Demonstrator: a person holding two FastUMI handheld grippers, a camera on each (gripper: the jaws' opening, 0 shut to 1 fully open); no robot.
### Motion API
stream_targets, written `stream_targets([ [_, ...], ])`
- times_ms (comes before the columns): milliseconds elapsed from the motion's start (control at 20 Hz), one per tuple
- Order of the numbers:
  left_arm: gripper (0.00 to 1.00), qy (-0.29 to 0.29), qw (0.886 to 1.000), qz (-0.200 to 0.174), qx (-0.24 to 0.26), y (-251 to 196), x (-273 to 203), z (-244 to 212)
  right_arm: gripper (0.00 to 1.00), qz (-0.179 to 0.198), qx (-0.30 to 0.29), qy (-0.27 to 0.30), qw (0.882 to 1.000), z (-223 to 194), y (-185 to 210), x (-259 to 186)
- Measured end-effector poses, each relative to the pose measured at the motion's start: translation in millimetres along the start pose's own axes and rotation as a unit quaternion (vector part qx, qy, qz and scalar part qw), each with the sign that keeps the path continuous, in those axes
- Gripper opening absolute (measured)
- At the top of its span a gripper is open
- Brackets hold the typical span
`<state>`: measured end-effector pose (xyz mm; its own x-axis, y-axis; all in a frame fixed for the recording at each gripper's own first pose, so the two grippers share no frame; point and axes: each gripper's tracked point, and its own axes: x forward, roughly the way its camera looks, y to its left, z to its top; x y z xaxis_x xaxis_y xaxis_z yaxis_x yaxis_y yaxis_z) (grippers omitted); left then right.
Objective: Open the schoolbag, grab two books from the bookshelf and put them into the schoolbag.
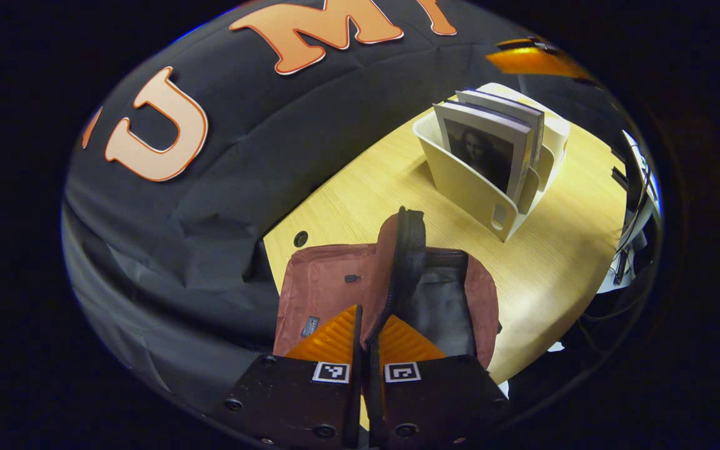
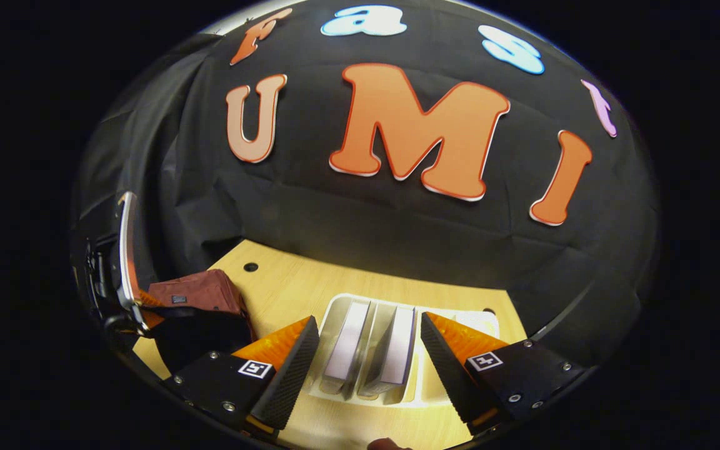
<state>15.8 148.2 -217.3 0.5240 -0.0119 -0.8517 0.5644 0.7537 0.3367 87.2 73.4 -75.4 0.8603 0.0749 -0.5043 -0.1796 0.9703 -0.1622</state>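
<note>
**deskwatcher:** Schoolbag (image 1: 329,287) first, since everything else sits around it. It's the reddish-brown one lying on the wooden table (image 1: 560,262), up against the black cloth wall. Its flap is pulled up and you can see the dark lining inside, so it's open. The left gripper (image 1: 366,334) is right on it, fingers clenched on the zipper edge of that raised flap, with barely any gap between them.

**bookbot_fan:** And the books?

**deskwatcher:** Away from the bag, further along the table, there's a cream bookshelf (image 1: 472,187), basically a slotted desktop holder. Two books (image 1: 491,147) stand upright in it; the front one has a dark portrait on its cover. Bag and holder are apart, not touching.

**bookbot_fan:** What's the other gripper doing?

**deskwatcher:** In the right gripper view, the right gripper (image 2: 369,350) hangs above the holder, way off to the side of the bag, with its fingers spread wide. Both books sit in the gap between them, and I can't see either finger touching anything. So released, not gripping.

**bookbot_fan:** Can you see the bag from there?

**deskwatcher:** Yep, at the far left edge of that view, with the left gripper's body right above it.
</note>
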Motion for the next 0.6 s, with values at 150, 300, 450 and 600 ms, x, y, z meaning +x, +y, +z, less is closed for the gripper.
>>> stream_targets([
  [150, 0.06, -0.003, 1.000, -0.021, -0.007, 15, -4, 6, 0.97, 0.017, 0.003, 0.064, 0.998, -9, 7, 13],
  [300, 0.06, -0.008, 0.999, -0.039, -0.022, 23, -5, 11, 0.98, 0.021, -0.012, 0.112, 0.993, -8, 10, 26],
  [450, 0.06, -0.016, 0.999, -0.044, -0.024, 29, -5, 14, 0.98, 0.038, -0.009, 0.157, 0.987, -8, 18, 46],
  [600, 0.06, -0.023, 0.998, -0.045, -0.035, 36, -1, 15, 0.98, 0.035, -0.005, 0.230, 0.973, -26, 21, 71],
])
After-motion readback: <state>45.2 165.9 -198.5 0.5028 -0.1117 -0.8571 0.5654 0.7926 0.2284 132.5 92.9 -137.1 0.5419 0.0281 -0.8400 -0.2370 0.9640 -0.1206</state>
